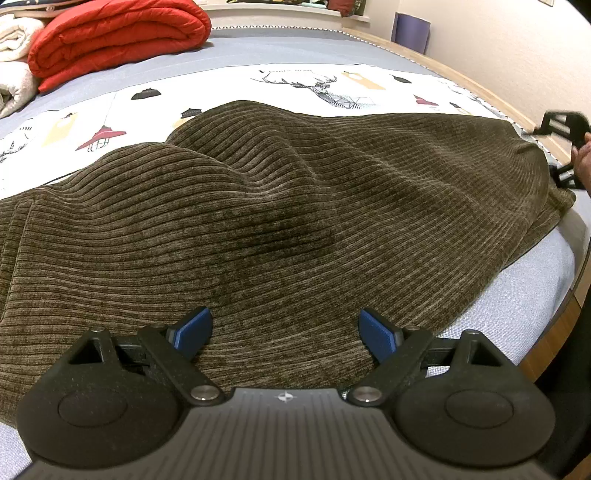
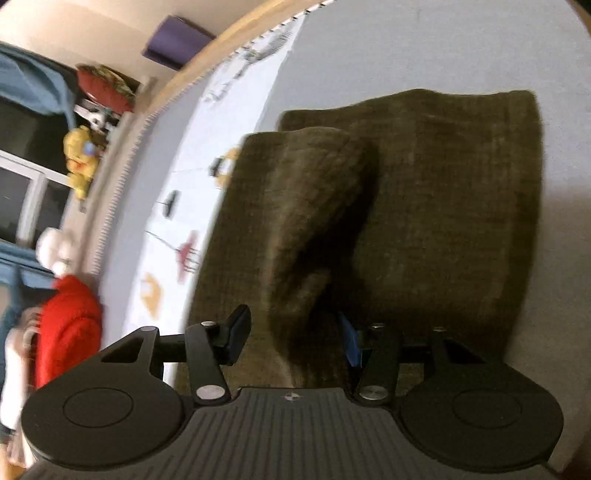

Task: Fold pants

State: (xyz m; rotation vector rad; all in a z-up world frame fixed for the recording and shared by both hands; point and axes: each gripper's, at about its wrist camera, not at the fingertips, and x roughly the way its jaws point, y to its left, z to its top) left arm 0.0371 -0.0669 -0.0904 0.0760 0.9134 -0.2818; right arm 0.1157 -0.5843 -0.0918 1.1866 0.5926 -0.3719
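Olive-brown ribbed corduroy pants lie spread and rumpled on the bed. My left gripper hovers open just above their near edge, blue pads wide apart and empty. In the right wrist view the pants lie with one part folded over, and a raised fold of fabric runs between the fingers. My right gripper is open over that fold; the view is blurred. The right gripper also shows at the far right edge of the left wrist view.
The bed has a grey sheet and a white printed cover. A folded red quilt and white blankets lie at the far left. A wooden bed frame runs along the right. A purple mat leans on the wall.
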